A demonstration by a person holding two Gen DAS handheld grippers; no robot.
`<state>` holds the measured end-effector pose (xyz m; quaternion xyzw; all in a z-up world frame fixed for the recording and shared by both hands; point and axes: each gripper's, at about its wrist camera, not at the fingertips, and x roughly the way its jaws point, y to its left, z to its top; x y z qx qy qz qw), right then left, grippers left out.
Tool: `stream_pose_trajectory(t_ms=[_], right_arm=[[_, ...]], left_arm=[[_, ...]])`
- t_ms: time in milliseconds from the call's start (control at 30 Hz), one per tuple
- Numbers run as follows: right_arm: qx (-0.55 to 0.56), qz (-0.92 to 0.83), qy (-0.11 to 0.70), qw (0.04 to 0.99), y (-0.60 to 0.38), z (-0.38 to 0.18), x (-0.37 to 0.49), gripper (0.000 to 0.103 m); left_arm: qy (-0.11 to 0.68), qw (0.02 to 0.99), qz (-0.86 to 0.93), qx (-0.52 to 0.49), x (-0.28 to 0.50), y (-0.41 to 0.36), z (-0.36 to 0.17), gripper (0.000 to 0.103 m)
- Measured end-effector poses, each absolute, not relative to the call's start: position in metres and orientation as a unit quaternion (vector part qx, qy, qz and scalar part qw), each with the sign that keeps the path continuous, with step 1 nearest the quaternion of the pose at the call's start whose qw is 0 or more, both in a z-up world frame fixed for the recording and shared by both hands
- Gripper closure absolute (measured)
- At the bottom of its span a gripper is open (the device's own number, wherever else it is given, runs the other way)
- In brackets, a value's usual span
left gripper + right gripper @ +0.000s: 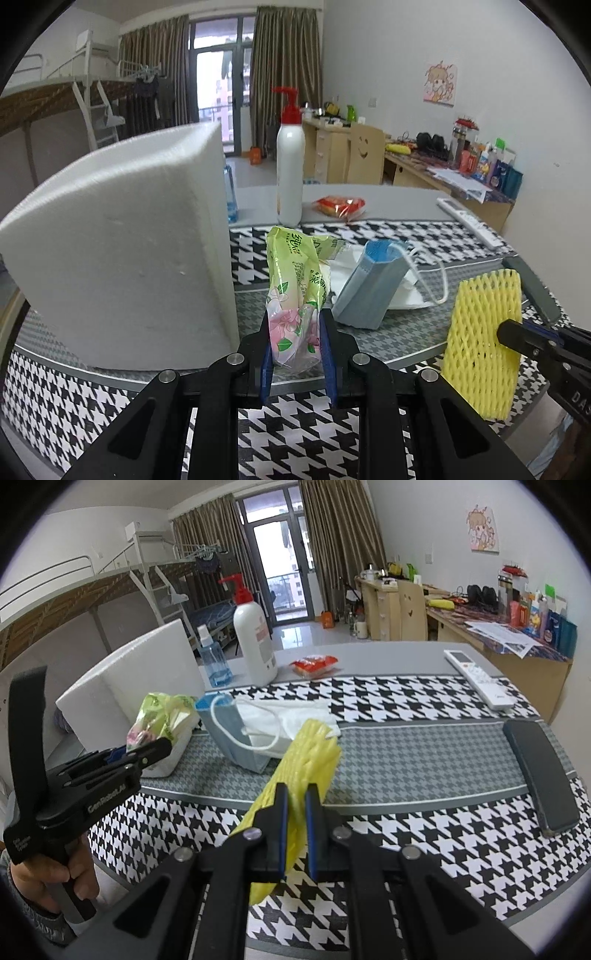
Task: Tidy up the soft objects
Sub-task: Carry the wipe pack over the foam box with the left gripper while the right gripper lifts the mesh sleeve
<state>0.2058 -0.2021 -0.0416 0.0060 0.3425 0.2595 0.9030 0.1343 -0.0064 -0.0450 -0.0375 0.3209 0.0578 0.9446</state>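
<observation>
A: What have we got in the left gripper?

B: Its pads are clamped on the tissue pack, green and floral, lifted just beside the white foam block.

A: And our right gripper?

B: Nearly closed, pinching the yellow foam net above the houndstooth cloth.

A: Room to move?

B: The face masks lie between us and the lotion bottle; the phone sits near the table's right edge, with bare cloth between.
</observation>
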Motion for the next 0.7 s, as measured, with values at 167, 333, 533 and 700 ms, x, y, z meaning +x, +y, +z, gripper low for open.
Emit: stream_pose_trajectory(t_ms=[167,333,533,700], right_arm=[[0.008,0.26,0.33,0.908,-0.204,-0.034,0.203,0.092],[0.01,0.259,0.318,0.912,-0.205,-0.027,0.198,0.092],[0.01,0.258,0.307,0.916,-0.206,-0.019,0.195,0.092],[0.013,0.258,0.301,0.918,-0.206,-0.014,0.193,0.092]], left_arm=[[0.293,0.954,0.058,-0.026,0.124,-0.006,-0.033,0.079],[0.268,0.962,0.047,-0.017,0.116,-0.008,-0.023,0.079],[0.25,0.967,0.054,-0.006,0.107,-0.007,-0.017,0.079],[0.241,0.969,0.049,-0.005,0.101,-0.004,-0.011,0.079]])
